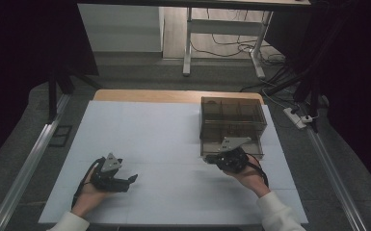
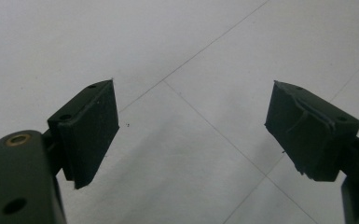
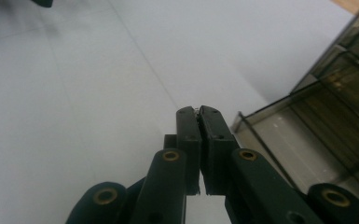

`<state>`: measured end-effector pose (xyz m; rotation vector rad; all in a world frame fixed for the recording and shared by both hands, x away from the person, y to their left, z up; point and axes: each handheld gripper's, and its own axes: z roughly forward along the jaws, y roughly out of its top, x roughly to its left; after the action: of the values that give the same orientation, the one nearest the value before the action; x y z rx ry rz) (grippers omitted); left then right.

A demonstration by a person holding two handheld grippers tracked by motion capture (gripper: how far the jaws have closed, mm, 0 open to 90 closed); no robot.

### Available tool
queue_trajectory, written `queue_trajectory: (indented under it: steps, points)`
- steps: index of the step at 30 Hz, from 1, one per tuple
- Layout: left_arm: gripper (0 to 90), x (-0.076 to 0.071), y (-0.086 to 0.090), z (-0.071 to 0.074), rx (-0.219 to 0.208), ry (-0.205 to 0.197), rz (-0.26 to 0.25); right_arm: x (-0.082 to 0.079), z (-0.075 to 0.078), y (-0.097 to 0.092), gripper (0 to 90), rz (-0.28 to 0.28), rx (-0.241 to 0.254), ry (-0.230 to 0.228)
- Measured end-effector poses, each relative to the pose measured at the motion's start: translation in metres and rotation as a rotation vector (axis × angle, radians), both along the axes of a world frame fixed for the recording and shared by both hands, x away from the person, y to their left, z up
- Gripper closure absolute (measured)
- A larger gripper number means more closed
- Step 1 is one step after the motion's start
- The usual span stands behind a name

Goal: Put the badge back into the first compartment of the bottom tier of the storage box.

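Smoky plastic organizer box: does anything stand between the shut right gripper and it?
Nothing visible does. The right gripper, jaws shut and empty, sits right beside the organizer box at its near corner, with bare white table around it.

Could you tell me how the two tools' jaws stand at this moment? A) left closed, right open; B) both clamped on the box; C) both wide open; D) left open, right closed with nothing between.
D: in the left gripper view the left tool has its jaws far apart over the bare white table, while the right tool has its jaws pressed together, empty, beside the smoky clear compartment box.
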<state>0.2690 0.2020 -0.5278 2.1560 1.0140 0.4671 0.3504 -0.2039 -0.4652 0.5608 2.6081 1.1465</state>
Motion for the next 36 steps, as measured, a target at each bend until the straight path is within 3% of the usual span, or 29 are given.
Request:
queue_trajectory:
  steps: [10, 36]
  points:
    - [17.2, 0.000, -0.001, 0.000, 0.003, -0.001, 0.000, 0.005, 0.004, -0.013, 87.3, -0.072, 0.033, -0.031]
    - [17.5, 0.000, -0.003, -0.001, 0.015, 0.005, -0.013, 0.014, 0.001, -0.023, 87.3, -0.152, 0.025, -0.077]
